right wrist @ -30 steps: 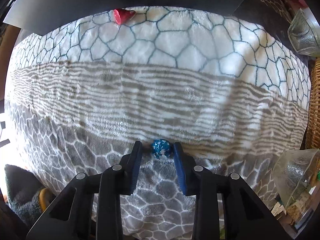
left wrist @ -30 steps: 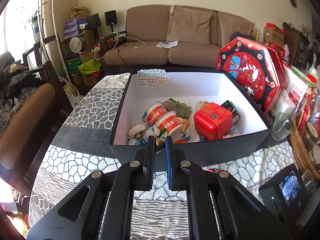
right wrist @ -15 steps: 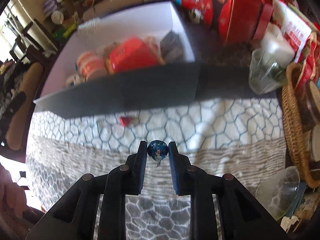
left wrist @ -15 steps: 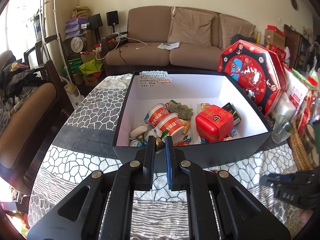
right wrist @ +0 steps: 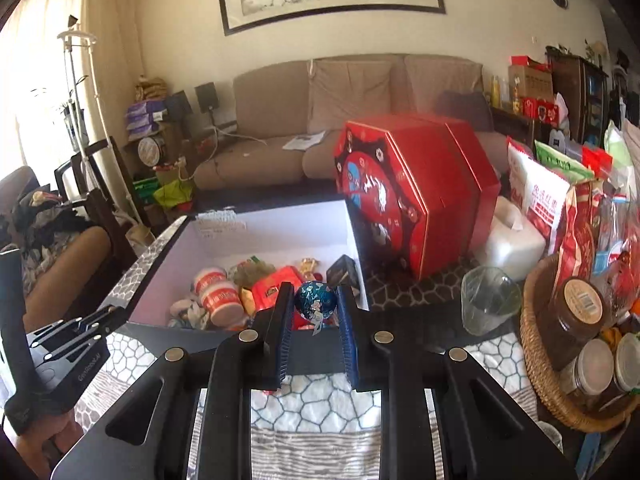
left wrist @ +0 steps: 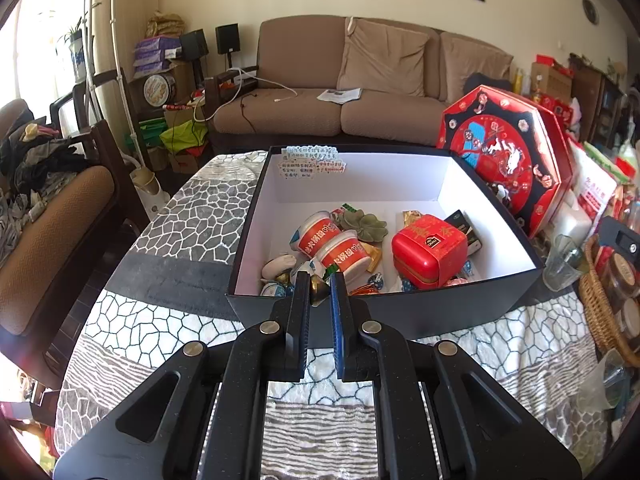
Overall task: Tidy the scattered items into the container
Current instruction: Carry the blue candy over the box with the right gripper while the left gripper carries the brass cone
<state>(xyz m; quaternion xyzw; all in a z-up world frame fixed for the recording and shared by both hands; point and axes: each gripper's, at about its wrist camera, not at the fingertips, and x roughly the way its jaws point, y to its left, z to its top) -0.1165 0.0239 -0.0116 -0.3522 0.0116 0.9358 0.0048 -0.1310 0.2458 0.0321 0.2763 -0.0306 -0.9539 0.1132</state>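
Right tongs: the right gripper (right wrist: 315, 308) is clamped on a blue foil ball (right wrist: 315, 300), which sits between the pads near the tips with a wrapper tail hanging under it.
Ball position: carried in the air, short of the near wall of the container (right wrist: 224, 336), not yet over the opening.
Left tongs: the left gripper (left wrist: 319, 286) has its jaws drawn narrow, a thin slit between the pads; nothing seen held. The gold foil piece (left wrist: 317, 285) visible through the slit appears to lie in the box beyond the tips.
Left tongs position: parked just before the container's near wall (left wrist: 400, 312), pointing down into it.
Container: black box with white inside, straight ahead of both tongs.
Already inside: red tin (left wrist: 430, 250), two red-banded cups (left wrist: 334, 242), a green leaf-shaped piece (left wrist: 362, 224), a dark packet (left wrist: 464, 228), several small wrapped sweets along the near wall.
Still loose: a scrap of red shows on the cloth just under the right tongs' left finger (right wrist: 271, 391); likely one more sweet, too hidden to be sure.
Progress: judged late; most items are in.
Left to do: carry the ball over the rim, release, then check the tablecloth (left wrist: 168, 320) for stragglers.
Not part of task, by my read: octagonal red box (right wrist: 412, 196), drinking glass (right wrist: 490, 300) and wicker basket (right wrist: 540, 364), all to the right of the right tongs.
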